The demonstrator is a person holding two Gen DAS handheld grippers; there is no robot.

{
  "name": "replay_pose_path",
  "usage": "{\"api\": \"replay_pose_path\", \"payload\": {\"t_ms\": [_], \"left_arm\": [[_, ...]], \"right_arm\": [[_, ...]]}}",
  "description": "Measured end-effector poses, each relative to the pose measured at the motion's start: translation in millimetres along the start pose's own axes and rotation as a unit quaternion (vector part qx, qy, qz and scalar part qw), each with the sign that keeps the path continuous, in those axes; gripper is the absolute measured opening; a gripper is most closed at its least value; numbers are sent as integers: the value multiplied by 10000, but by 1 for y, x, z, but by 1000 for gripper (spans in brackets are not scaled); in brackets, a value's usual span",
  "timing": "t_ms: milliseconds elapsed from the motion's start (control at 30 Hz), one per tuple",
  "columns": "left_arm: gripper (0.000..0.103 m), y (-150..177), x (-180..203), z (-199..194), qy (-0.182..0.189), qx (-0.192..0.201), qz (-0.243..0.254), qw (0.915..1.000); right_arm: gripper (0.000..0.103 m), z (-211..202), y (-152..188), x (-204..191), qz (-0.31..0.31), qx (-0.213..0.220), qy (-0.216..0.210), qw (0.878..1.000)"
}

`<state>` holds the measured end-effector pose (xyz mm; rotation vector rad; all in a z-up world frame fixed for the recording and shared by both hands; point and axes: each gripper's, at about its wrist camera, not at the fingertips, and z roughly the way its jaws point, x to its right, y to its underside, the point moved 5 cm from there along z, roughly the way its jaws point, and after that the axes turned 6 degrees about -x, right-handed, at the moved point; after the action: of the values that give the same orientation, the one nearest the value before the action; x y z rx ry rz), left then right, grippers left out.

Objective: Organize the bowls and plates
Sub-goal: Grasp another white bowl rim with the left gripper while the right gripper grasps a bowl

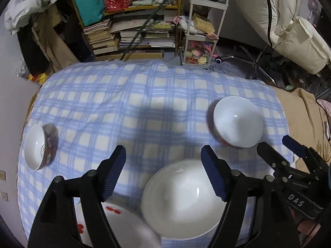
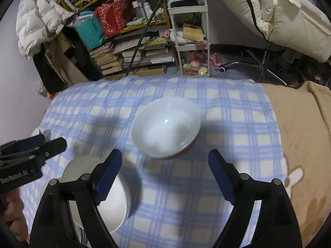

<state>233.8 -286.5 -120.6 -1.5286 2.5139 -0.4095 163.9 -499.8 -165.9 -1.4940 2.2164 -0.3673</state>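
Both grippers gape wide and hold nothing, the left gripper [image 1: 163, 171] hanging above a plain white bowl [image 1: 182, 202] beside a red-flowered plate [image 1: 122, 225], the right gripper [image 2: 165, 177] above the blue checked cloth [image 2: 186, 196] just short of a red-sided bowl [image 2: 165, 128], a third patterned bowl [image 1: 39, 146] tilted far left.

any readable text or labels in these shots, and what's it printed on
"DAS" on the body of the right gripper, seen from the left wrist view.
"GenRobot.AI" on the body of the left gripper, seen from the right wrist view; its first letters are blurred.
Print on the teal bag, the stacked books and the tan box on the white cart is too small or blurred to read.
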Motion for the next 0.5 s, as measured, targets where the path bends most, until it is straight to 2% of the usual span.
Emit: {"api": "replay_pose_path", "payload": {"t_ms": [133,267,500], "left_arm": [[74,-13,21,13,16,-77,176,9998],[74,-27,36,29,67,-127,222,9997],[74,-39,55,64,163,-458,302,9984]], "right_arm": [[90,3,-17,17,128,-59,-180,9997],[90,11,-30,29,127,-185,-58,9997],[90,33,-40,46,279,-328,13,9991]]}}
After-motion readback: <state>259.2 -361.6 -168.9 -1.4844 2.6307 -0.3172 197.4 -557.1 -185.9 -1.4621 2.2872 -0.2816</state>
